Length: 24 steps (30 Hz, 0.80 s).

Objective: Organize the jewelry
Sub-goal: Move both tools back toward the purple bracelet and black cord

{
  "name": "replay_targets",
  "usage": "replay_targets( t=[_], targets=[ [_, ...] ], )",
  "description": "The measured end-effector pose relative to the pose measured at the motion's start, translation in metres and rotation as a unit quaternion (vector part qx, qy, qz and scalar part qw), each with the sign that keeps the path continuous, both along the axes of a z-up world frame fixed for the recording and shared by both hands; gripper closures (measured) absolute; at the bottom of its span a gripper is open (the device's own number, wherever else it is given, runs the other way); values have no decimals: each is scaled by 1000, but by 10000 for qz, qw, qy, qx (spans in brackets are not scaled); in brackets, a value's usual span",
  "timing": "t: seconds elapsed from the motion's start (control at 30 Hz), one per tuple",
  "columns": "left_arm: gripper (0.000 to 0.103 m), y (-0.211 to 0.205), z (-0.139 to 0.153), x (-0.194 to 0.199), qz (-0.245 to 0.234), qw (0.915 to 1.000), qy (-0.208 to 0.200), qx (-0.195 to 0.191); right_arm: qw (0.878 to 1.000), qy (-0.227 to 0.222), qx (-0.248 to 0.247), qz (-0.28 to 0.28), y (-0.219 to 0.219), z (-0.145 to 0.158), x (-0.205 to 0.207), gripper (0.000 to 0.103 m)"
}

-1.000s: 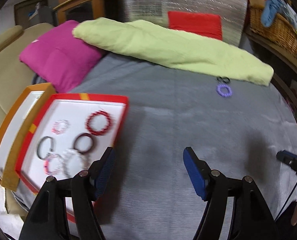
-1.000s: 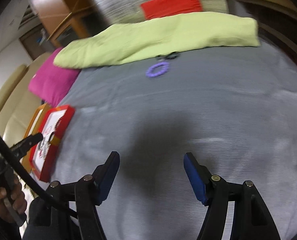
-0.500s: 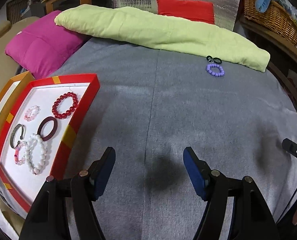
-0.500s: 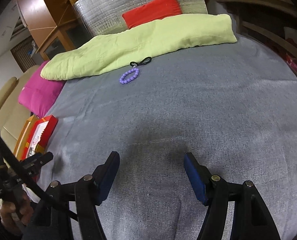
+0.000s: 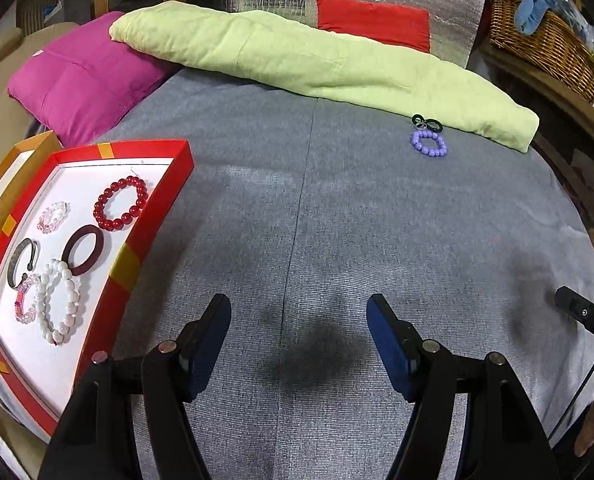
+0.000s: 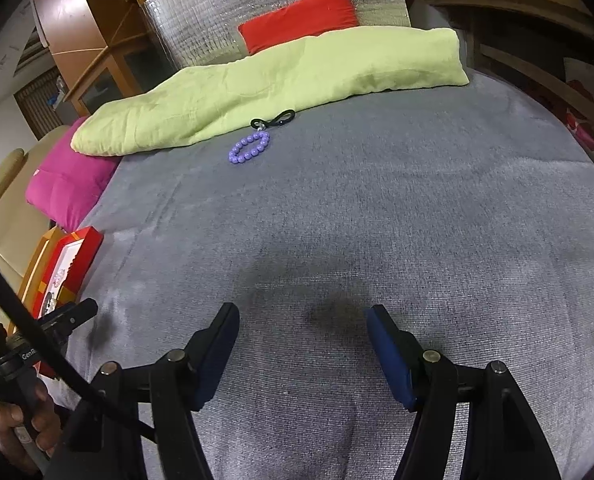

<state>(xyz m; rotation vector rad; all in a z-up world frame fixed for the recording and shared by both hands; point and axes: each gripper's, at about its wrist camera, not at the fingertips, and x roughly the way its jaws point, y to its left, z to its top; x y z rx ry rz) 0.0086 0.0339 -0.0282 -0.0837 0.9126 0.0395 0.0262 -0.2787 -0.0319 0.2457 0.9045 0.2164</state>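
Both grippers dropped lower over the grey bed (image 5: pixel 377 216). Left gripper (image 5: pixel 299 338) and right gripper (image 6: pixel 302 344) spread, empty. Purple bracelet (image 5: pixel 428 143) lies beside green pillow (image 5: pixel 317 56); red tray (image 5: pixel 153 216) left.

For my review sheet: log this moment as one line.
left gripper: open, empty | right gripper: open, empty | purple bead bracelet: on grey cover beside green pillow | red tray: holds several bracelets

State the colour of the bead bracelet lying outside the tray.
Purple bracelet; clearest in the left wrist view.
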Motion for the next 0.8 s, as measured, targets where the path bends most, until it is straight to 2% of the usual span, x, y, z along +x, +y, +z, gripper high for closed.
replay_targets(
  t=[0.3, 0.47, 0.6, 0.8],
  targets=[
    [32, -8, -1, 0, -68, 9998, -34, 183, 10000, -24, 32, -66, -3, 1, -3, 33],
    [32, -9, -3, 1, -109, 9998, -4, 176, 9999, 104, 71, -80, -3, 7, 1, 33],
    [32, -9, -5, 3, -153, 9998, 61, 135, 9997, 240, -88, 53, 11, 12, 24, 33],
    [32, -6, -9, 7, -151, 9996, 223, -5, 9988, 430, -159, 175, 35, 20, 84, 33]
  ],
)
